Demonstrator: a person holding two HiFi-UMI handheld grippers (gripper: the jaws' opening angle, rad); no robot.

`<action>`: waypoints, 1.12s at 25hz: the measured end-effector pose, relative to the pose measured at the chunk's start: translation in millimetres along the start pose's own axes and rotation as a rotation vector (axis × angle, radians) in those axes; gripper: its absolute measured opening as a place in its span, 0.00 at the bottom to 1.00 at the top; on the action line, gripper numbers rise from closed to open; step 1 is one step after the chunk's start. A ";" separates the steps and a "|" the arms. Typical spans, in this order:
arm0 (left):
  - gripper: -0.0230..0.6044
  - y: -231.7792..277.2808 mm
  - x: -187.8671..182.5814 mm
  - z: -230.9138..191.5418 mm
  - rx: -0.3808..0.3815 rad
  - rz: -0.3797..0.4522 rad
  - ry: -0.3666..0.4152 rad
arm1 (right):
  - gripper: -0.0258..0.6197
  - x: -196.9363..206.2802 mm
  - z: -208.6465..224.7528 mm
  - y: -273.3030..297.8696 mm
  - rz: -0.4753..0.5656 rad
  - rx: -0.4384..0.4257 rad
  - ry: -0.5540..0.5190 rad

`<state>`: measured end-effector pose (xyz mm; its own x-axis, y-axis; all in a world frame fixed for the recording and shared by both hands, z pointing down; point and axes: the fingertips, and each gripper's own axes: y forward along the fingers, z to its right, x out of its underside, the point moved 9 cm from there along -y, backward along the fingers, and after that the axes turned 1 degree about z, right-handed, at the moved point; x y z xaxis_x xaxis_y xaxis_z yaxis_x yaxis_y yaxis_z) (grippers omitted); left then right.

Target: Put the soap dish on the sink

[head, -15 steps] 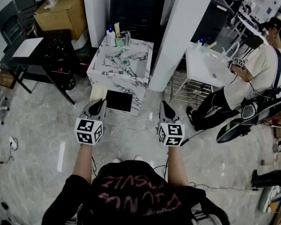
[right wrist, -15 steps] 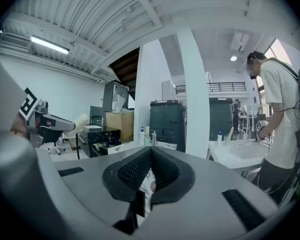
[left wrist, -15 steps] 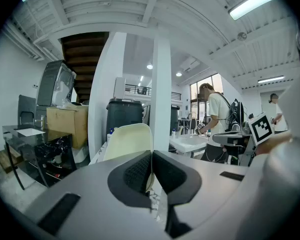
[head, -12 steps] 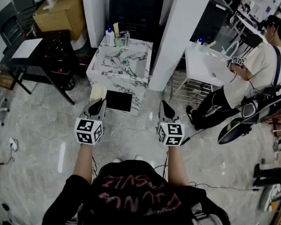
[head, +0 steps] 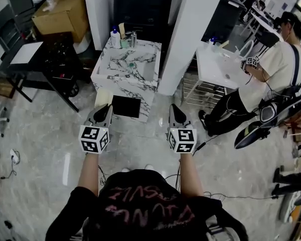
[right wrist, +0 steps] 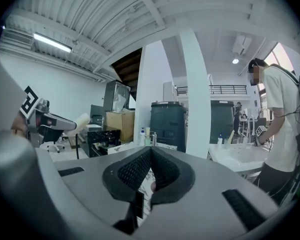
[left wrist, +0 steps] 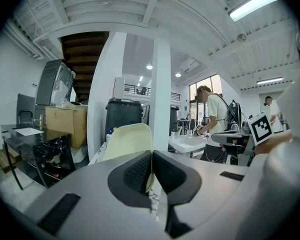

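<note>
Soap dish (left wrist: 127, 141): cream, thin and round-cornered, standing on edge above the jaws in the left gripper view. In the head view it is the pale slab (head: 104, 97) left of centre, over the floor (head: 40, 134), near the front of the sink (head: 121, 79) but not on it.
Left gripper (head: 104, 113): jaws pinched on the lower edge of the soap dish. It is held out over the floor, left of centre in the head view.
Right gripper (head: 174, 110): jaws pressed together with nothing between them. It sits right of centre, level with the left gripper and well apart from it.
Sink: a marble-veined counter with a square basin, upper centre of the head view, beside a white pillar (head: 183, 34).
Blue-capped bottle (head: 115, 38): upright at the back edge of the counter, with other small items just beside it.
Dark panel (head: 126, 106): at the front of the counter, just right of the soap dish.
Person (head: 271, 69): right edge of the head view, standing at a second, white sink.
Cardboard box (head: 60, 9): upper left of the frame.
</note>
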<state>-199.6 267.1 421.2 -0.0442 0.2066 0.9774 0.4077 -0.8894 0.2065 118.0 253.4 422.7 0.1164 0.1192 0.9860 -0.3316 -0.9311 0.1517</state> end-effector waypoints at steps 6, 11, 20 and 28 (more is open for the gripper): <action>0.08 -8.4 -1.1 -10.1 0.015 0.006 0.015 | 0.05 -5.1 -15.4 0.3 0.009 0.012 -0.008; 0.08 -15.2 2.9 -18.9 0.041 0.007 0.015 | 0.05 -4.6 -29.1 -3.5 0.009 0.038 -0.001; 0.08 -5.4 3.3 -29.6 0.065 0.004 0.046 | 0.05 -6.3 -31.4 10.7 0.022 0.055 -0.002; 0.08 34.5 2.2 -51.8 0.048 -0.013 0.056 | 0.05 -1.4 -17.4 66.6 0.022 0.033 0.010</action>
<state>-232.8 215.8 432.8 -0.1006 0.1936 0.9759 0.4499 -0.8661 0.2181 79.5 197.2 432.6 0.0999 0.1024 0.9897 -0.3028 -0.9444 0.1282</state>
